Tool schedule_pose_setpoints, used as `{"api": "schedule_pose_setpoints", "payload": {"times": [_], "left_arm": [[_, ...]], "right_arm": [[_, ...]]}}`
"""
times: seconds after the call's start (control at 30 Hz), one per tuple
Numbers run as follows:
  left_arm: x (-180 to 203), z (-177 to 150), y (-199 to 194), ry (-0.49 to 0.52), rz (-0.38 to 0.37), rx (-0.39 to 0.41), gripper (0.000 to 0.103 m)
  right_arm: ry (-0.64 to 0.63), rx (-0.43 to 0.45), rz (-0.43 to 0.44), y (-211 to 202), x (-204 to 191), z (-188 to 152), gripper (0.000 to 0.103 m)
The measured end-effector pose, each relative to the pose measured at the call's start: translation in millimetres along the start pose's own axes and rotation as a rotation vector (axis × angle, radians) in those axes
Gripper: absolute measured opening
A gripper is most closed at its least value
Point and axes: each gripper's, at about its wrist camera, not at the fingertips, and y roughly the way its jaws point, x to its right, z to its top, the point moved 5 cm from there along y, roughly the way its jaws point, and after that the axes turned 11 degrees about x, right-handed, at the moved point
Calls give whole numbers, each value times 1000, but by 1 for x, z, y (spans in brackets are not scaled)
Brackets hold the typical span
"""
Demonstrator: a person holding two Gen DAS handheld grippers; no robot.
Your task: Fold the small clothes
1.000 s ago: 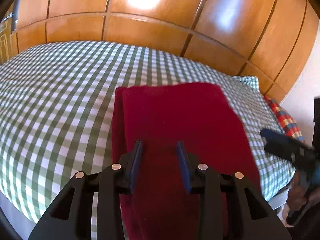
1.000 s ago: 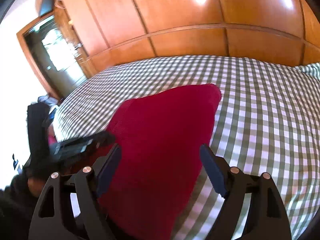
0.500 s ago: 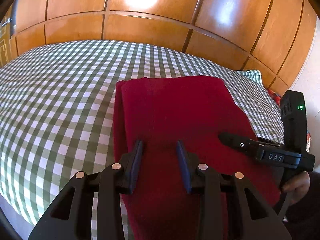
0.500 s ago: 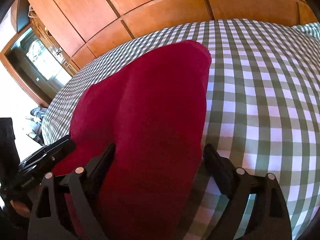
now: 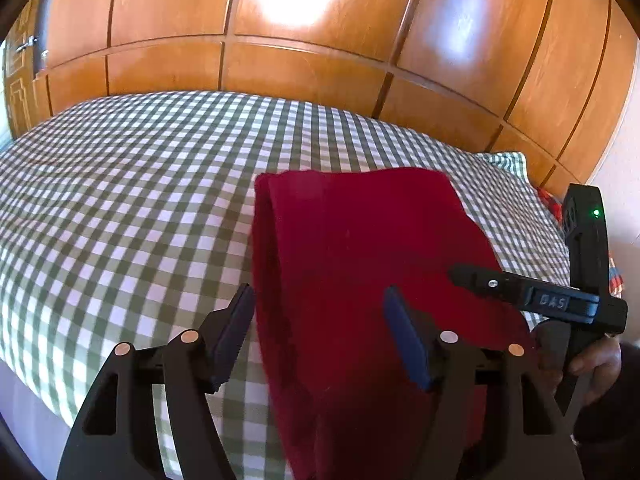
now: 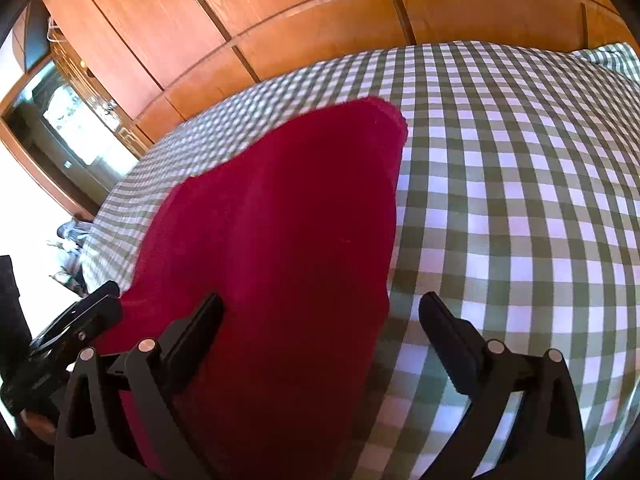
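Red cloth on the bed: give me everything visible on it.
The dark red knit-looking garment lies flat on the green-and-white checked bedspread, already folded lengthwise into a long panel; a doubled layer shows along its left edge. Its far end is squared off, and its near end runs out of view past the cameras. The left gripper and right gripper are both open, each straddling a side edge of the near end, with no grasp visible.

A home bedroom: gingham-covered bed against wooden wardrobe
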Motion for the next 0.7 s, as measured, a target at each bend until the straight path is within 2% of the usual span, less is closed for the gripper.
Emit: {"api": "schedule_pose_setpoints", "payload": {"times": [0.07,0.17,0.3,0.33,0.37,0.4,0.47,0.5,0.53,0.57,0.6,0.67,0.7], "left_arm": [[-10,2,-3,-24,-6,2,77],[-29,-3,6,-115,-45,-62,78],[-51,-23,30,-332,-200,-180,79],[-53,-27,33,-365,-231,-196,83],[-55,-31,37,-390,-259,-201,86],[-57,-32,39,-409,-286,-189,86],[-58,-32,40,-400,-313,-171,86],[-56,-32,41,-381,-327,-160,84],[-53,-31,41,-369,-351,-159,70],[-50,-32,43,-372,-386,-167,53],[-46,-32,43,-381,-417,-176,53],[-37,-27,41,-333,-443,-164,45],[-34,-25,39,-324,-454,-161,43]], "right_arm": [[45,-23,83,-8,4,-1,98],[92,-53,148,-13,12,-8,98],[157,-91,235,-14,23,-16,97],[160,-97,253,-13,24,-16,97],[162,-108,277,-10,23,-16,95],[165,-125,304,-7,22,-15,88],[155,-137,320,1,17,-19,79],[151,-136,327,4,13,-19,75],[151,-134,335,7,12,-18,72],[148,-131,338,7,11,-17,65],[145,-127,342,4,12,-16,58],[144,-114,355,-3,12,-15,48],[126,-94,362,-13,12,-12,45]]}}
